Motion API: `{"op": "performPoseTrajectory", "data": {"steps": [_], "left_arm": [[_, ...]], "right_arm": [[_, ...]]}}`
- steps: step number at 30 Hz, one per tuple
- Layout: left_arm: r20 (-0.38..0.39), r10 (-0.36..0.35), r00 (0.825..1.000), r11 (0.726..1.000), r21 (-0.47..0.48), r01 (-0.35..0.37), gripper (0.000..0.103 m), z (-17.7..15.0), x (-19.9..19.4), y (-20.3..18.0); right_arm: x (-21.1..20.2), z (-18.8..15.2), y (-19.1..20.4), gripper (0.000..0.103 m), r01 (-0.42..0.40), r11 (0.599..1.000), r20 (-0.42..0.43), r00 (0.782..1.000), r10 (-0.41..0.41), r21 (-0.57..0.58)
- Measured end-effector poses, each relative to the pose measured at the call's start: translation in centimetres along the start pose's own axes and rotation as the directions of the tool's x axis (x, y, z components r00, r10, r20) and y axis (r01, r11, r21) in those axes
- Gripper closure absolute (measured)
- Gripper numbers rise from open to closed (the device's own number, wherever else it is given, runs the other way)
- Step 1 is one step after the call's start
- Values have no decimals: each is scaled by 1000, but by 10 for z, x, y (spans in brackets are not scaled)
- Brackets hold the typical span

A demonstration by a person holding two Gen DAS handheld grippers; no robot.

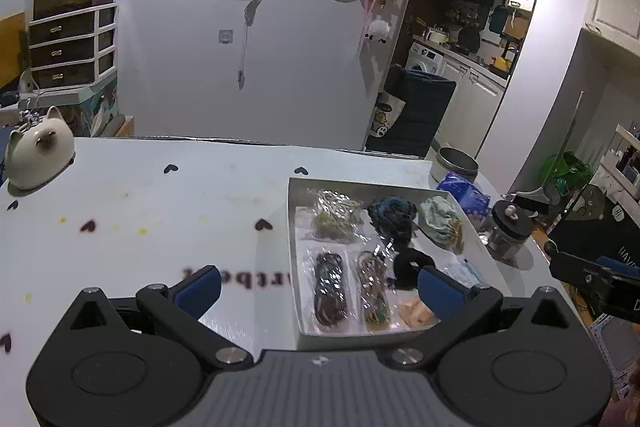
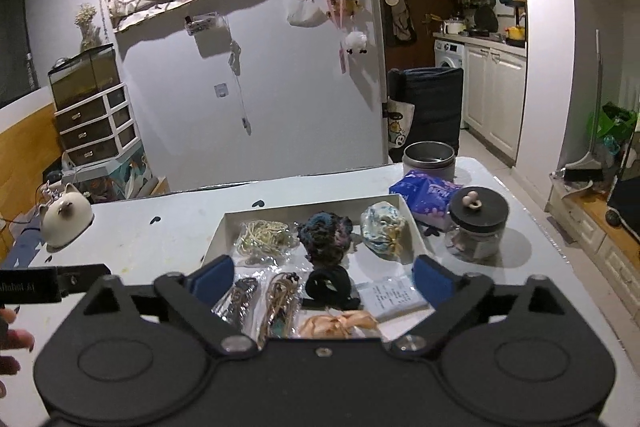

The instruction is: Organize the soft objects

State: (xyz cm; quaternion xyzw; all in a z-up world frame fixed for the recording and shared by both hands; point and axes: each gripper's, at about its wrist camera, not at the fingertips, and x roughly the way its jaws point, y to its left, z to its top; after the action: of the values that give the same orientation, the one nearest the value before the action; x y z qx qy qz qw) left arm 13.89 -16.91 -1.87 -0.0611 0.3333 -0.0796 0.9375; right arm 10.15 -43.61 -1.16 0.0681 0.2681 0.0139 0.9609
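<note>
A shallow white box (image 1: 294,239) (image 2: 218,231) on the white table holds soft hair ties: a dark blue scrunchie (image 1: 392,213) (image 2: 326,233), a pale patterned scrunchie (image 1: 442,221) (image 2: 382,227), a bagged yellow-green bundle (image 1: 334,217) (image 2: 262,237), a black tie (image 1: 408,265) (image 2: 330,285), two bagged dark bands (image 1: 330,289) (image 2: 240,297) and a peach bow (image 1: 416,313) (image 2: 340,323). My left gripper (image 1: 320,289) stands open above the box's near left corner, nothing between its blue pads. My right gripper (image 2: 322,279) is open above the box's near edge, empty too.
A cat-shaped ceramic pot (image 1: 38,155) (image 2: 66,217) sits at the table's far left. Right of the box stand a metal tin (image 1: 456,165) (image 2: 428,161), a blue packet (image 1: 466,195) (image 2: 430,197) and a black-lidded glass jar (image 1: 508,231) (image 2: 476,227). A person's fingers (image 2: 12,343) show at left.
</note>
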Motion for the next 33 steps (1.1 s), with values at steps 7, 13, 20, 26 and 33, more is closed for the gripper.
{"op": "performPoseTrajectory", "data": {"steps": [7,13,20,26,33], "left_arm": [[24,14,1000,1000,21,-15,0,-29,-34,-20],[46,19,999,999,47,-21,0,-49,-61,-34],[52,29,998,998,51,-31,0,-70,-83,-39],[52,33,998,998,44,-35,0,-84,-97,-41],[65,42,997,998,36,-45,0,-89,-105,-40]], "right_arm": [[-41,-18,-15,0,6,1000,25,1000,-5,-20],[-67,-34,-20,0,-9,999,18,1000,9,-33],[-90,-51,-22,0,-23,998,15,1000,24,-50],[-102,-57,-22,0,-30,998,28,999,32,-62],[-112,-59,-19,0,-35,996,51,998,39,-76]]}}
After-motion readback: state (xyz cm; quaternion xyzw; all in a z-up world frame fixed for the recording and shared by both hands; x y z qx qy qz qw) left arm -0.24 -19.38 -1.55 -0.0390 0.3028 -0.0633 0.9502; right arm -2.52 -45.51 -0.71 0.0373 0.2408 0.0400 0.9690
